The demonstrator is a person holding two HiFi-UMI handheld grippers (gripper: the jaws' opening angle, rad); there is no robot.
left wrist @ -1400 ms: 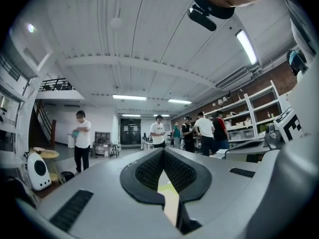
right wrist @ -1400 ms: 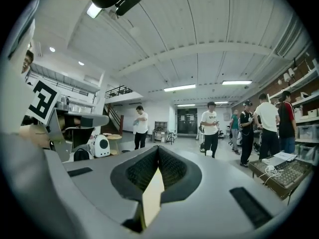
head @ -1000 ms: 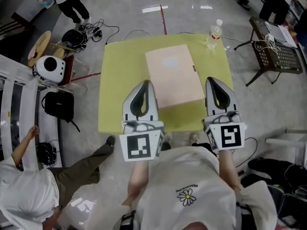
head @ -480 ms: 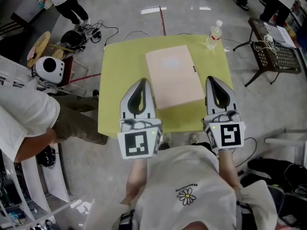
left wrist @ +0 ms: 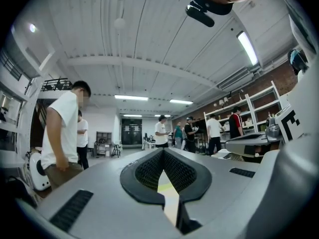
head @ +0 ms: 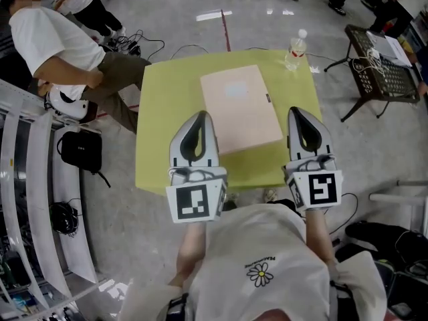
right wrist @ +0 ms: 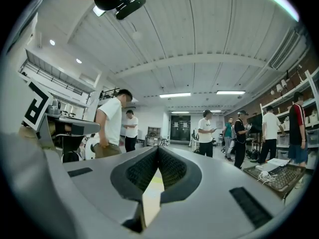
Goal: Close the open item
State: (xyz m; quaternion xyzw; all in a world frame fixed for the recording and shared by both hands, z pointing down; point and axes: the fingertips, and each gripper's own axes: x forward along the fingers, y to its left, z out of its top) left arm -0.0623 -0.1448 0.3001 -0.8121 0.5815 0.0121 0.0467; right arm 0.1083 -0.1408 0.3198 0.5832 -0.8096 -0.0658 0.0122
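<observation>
Yellow-green is covering the square table (head: 167, 99) that the person is standing at, and a pale pink flat box (head: 241, 109) is lying on it, a little towards the far side and turned slightly askew, its broad top face lying flat with a small dark tab showing on its right edge. The left gripper (head: 199, 114) is hovering over the near part of the table, its tip just beside the box's near left corner, and its jaws are pressing together with nothing between them. The right gripper (head: 297, 111) is hanging level to the right of the box, near the table's right edge, and its jaws are likewise meeting at the tips on nothing (neither one is touching the box). A clear water bottle (head: 296, 49) is standing at the far right corner of the table. Off to the left, a person in a white shirt (head: 53, 39) is bending over beside a black backpack (head: 81, 149) on the floor.
</observation>
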